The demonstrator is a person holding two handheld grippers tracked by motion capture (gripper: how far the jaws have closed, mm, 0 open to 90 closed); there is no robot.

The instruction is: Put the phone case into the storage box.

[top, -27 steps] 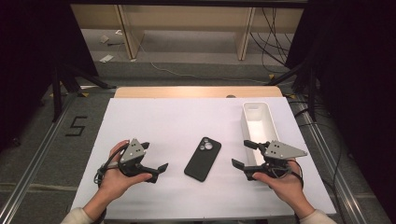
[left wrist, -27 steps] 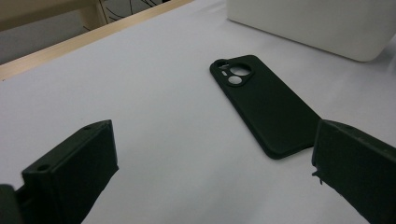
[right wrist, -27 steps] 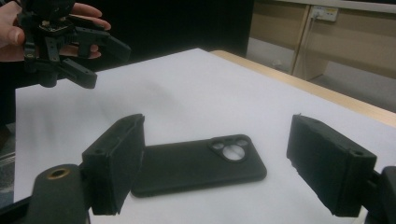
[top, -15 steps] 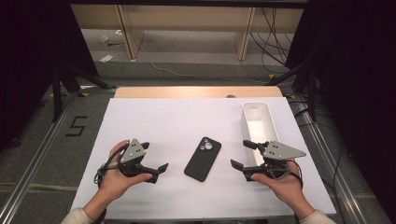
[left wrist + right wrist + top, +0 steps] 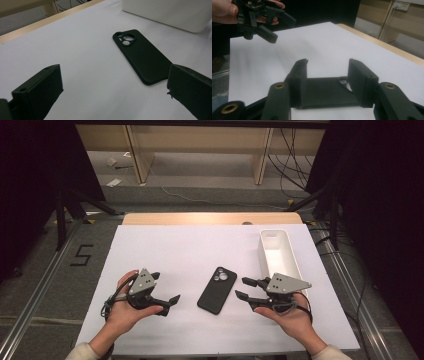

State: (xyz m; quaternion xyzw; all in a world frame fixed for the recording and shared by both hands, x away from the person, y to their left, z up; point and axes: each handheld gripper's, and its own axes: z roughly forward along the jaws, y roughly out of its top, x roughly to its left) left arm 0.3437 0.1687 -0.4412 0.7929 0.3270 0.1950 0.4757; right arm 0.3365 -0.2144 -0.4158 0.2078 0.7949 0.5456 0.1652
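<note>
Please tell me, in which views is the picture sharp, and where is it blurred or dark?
High view: even light on the white table, black surroundings, phone case sharp. Left gripper view: case sharp, near claw soft. Right gripper view: own claw sharp, the left claw and background slightly blurred.

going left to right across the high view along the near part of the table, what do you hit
left hand-held gripper → black phone case lying camera cutout up → right hand-held gripper → white rectangular bin
</note>
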